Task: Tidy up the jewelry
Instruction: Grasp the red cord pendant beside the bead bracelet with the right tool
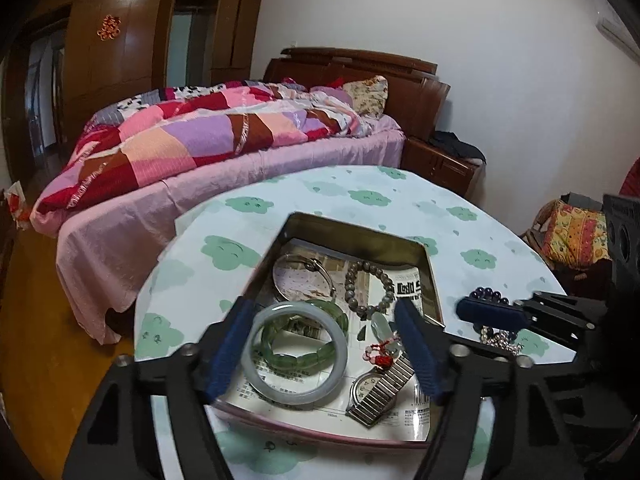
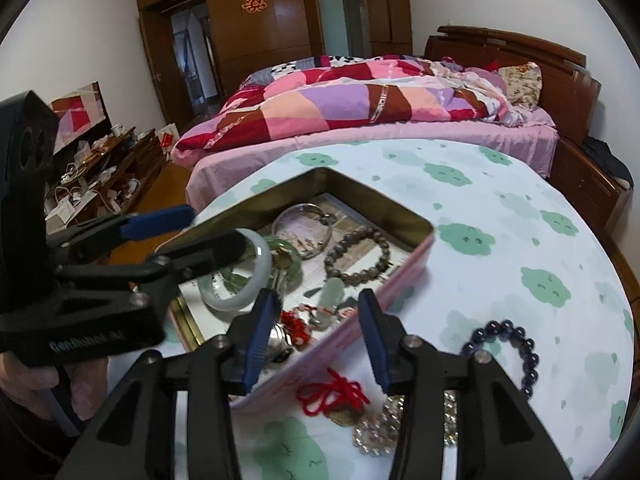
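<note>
Left gripper (image 1: 324, 344), jaws spread, is held over the tin (image 1: 434, 280) at lower centre, nothing pinched; a white bangle (image 1: 298, 394) is seen between its fingers. Right gripper (image 2: 318, 340), also spread and empty, is poised above the tin's near wall. Bead bracelet (image 2: 516, 338) and red cord (image 2: 336, 394) are left on the tablecloth (image 2: 520, 240), lower right.

Soft, even indoor light, moderately bright, with faint shadows. Glossy wardrobe doors (image 1: 120, 40) show pale glare. Strong fisheye bending curves the walls, and corners fall to black. The nearest tool (image 2: 316, 340) parts look slightly blurred; both views are grainy.
</note>
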A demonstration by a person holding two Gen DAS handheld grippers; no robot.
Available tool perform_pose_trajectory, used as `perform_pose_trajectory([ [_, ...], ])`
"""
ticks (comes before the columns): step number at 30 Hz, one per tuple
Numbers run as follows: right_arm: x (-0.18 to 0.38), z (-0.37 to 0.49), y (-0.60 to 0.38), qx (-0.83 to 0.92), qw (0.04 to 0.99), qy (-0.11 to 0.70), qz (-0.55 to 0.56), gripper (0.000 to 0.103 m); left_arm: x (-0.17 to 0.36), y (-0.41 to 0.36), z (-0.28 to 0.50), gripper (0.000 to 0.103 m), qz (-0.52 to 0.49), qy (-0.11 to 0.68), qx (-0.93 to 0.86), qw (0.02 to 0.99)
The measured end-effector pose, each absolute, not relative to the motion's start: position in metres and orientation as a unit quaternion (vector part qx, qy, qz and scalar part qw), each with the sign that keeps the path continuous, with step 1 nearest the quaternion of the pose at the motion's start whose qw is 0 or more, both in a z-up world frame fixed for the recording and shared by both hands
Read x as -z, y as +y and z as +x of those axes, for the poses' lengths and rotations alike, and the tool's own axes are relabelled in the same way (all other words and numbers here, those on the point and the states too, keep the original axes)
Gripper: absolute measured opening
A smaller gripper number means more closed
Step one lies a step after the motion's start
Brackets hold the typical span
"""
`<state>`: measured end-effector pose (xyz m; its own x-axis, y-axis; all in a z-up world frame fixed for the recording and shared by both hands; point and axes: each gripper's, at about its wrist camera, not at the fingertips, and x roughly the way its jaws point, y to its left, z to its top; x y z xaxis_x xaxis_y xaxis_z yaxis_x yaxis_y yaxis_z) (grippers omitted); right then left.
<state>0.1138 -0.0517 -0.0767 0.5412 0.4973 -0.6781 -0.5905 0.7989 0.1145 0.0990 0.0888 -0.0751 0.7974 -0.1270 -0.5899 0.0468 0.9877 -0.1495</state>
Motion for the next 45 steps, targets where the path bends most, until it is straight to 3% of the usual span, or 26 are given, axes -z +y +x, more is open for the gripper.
perform_pose_trajectory([
  [5,0.076,0.109,-0.075,-0.290,0.884,0.364,-0.048,0.057,0.072,0.090,0.093,0.081,-0.071,0.305,0.045,0.949],
  [12,0.079,0.104,-0.105,-0.260,0.891,0.371,-0.033,0.058,0.072,0.089,0.085,0.082,-0.041,0.295,0.005,0.955],
  [19,0.096,0.095,-0.106,-0.260,0.880,0.394,-0.055,0.041,0.069,0.090,0.078,0.082,-0.010,0.279,-0.035,0.960],
  [34,0.114,0.108,-0.068,-0.297,0.850,0.423,-0.103,0.041,0.072,0.087,0.078,0.083,-0.022,0.286,-0.021,0.958],
  [36,0.118,0.109,-0.067,-0.300,0.845,0.432,-0.101,0.012,0.072,0.085,0.077,0.083,-0.023,0.285,-0.017,0.958],
  [37,0.120,0.110,-0.068,-0.304,0.841,0.437,-0.096,0.008,0.071,0.085,0.076,0.083,-0.024,0.285,-0.014,0.958],
  [45,0.086,0.091,-0.102,-0.301,0.875,0.379,-0.030,0.005,0.069,0.072,0.073,0.083,-0.023,0.288,0.007,0.957],
])
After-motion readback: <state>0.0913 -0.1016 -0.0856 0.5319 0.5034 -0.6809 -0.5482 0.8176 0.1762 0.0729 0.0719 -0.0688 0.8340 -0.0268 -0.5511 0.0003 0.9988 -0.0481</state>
